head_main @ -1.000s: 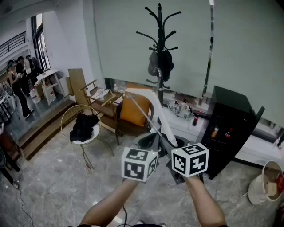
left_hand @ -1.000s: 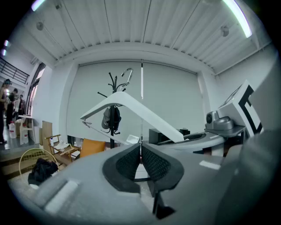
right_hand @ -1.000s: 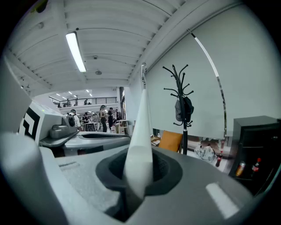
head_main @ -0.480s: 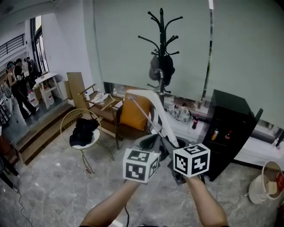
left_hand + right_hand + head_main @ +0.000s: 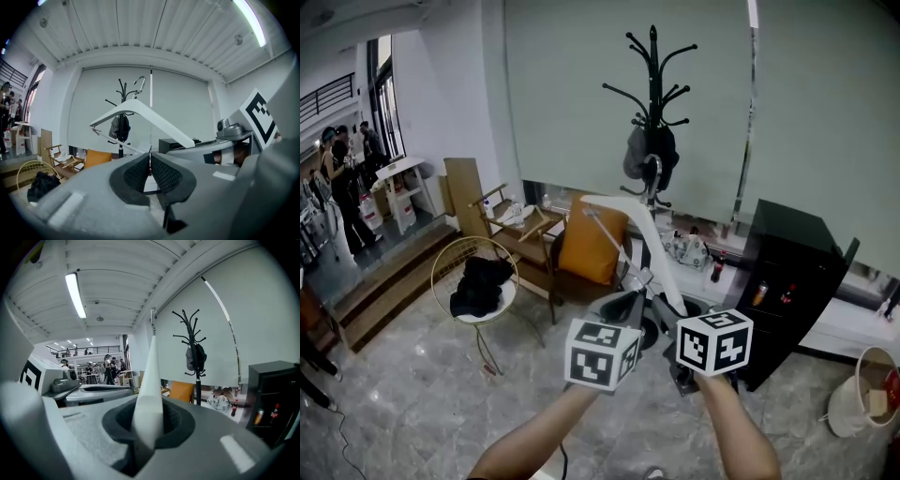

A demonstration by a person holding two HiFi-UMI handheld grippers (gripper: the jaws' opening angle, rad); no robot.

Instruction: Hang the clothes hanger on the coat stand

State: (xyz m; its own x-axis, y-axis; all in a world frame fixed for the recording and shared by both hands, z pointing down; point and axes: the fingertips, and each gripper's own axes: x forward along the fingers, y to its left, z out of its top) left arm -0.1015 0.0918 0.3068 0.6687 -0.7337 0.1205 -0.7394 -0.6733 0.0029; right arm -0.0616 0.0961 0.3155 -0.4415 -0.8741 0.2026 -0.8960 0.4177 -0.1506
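Jaws of the left gripper (image 5: 150, 161) pinch the hanger (image 5: 154, 117) bar, coat stand (image 5: 121, 96) beyond.

Grey left gripper (image 5: 150, 164) and right gripper (image 5: 146, 420), black-and-white marker cubes (image 5: 602, 353), bare forearms (image 5: 534, 441).

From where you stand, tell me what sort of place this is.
Probably an office lounge or showroom corner: a coat stand, an orange-cushioned armchair, a black cabinet, and people gathered by a white table beyond.
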